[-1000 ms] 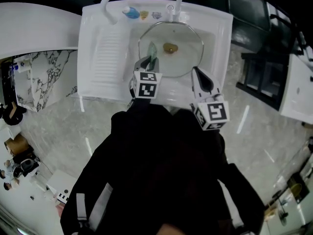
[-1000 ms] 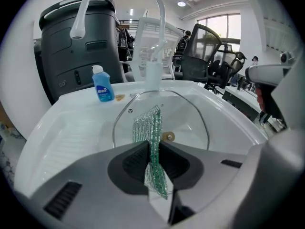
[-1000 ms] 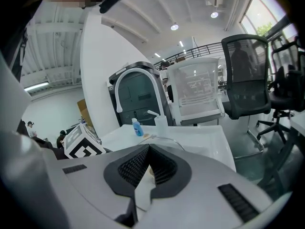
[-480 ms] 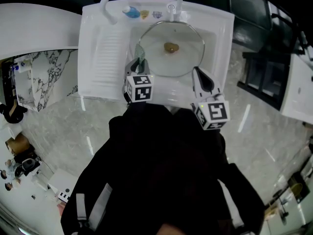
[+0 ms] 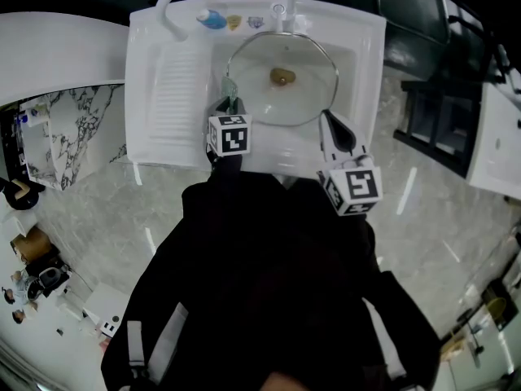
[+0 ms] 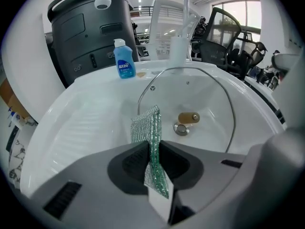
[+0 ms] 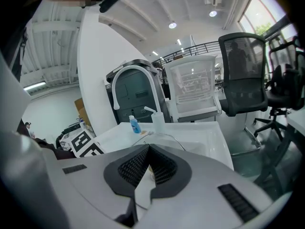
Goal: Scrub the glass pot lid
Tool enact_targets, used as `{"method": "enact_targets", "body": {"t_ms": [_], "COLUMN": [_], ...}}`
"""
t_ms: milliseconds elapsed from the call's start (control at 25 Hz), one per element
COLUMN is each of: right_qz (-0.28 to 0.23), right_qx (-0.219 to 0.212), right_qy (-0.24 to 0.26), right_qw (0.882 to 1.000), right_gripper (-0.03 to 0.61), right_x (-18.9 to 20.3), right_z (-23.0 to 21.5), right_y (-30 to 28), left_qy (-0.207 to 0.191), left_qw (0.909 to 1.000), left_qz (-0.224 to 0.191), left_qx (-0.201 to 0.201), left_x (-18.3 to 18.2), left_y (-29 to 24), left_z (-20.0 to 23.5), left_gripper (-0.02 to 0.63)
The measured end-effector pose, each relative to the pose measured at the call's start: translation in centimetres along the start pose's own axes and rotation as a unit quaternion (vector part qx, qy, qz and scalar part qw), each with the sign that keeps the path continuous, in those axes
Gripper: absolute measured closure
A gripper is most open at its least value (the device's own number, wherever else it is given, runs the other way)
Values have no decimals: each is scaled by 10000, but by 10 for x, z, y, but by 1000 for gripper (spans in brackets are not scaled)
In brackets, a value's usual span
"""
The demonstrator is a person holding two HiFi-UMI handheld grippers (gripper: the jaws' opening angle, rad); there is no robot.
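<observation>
While the left gripper (image 6: 152, 152) pinches a green scouring pad (image 6: 147, 128) beside the glass pot lid's (image 5: 286, 104) left rim, the right gripper (image 5: 330, 120) clamps its right rim, holding the lid tilted in the sink (image 5: 167, 84).

Head view – steep down, whole sink (image 5: 155, 80). Left gripper view – close, ahead of jaws into basin. Right gripper view – farther back, near level. All share glass lid (image 5: 313, 88), blue bottle (image 5: 211, 19).
</observation>
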State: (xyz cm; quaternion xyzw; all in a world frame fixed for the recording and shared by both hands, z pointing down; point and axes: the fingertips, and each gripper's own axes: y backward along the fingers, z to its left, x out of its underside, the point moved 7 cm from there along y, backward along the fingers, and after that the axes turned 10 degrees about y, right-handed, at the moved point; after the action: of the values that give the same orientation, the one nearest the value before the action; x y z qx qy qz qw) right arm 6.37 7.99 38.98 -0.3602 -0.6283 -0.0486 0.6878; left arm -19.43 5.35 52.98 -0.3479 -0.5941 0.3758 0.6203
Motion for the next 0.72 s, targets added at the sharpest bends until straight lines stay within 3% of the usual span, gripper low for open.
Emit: {"method": "enact_targets", "body": {"t_ms": [720], "right_qz": [87], "right_qx": [12], "right_qy": [-78], "right_qw": [9999], "right_gripper": [575], "right_x": [5], "right_z": [-5], "right_y": [-3], "left_qy": [265], "left_qw": [9968], "left_qz": [623], "left_qx": [416], "left_x": [-7], "left_y": [-26], "left_z": [-7], "left_gripper": [551]}}
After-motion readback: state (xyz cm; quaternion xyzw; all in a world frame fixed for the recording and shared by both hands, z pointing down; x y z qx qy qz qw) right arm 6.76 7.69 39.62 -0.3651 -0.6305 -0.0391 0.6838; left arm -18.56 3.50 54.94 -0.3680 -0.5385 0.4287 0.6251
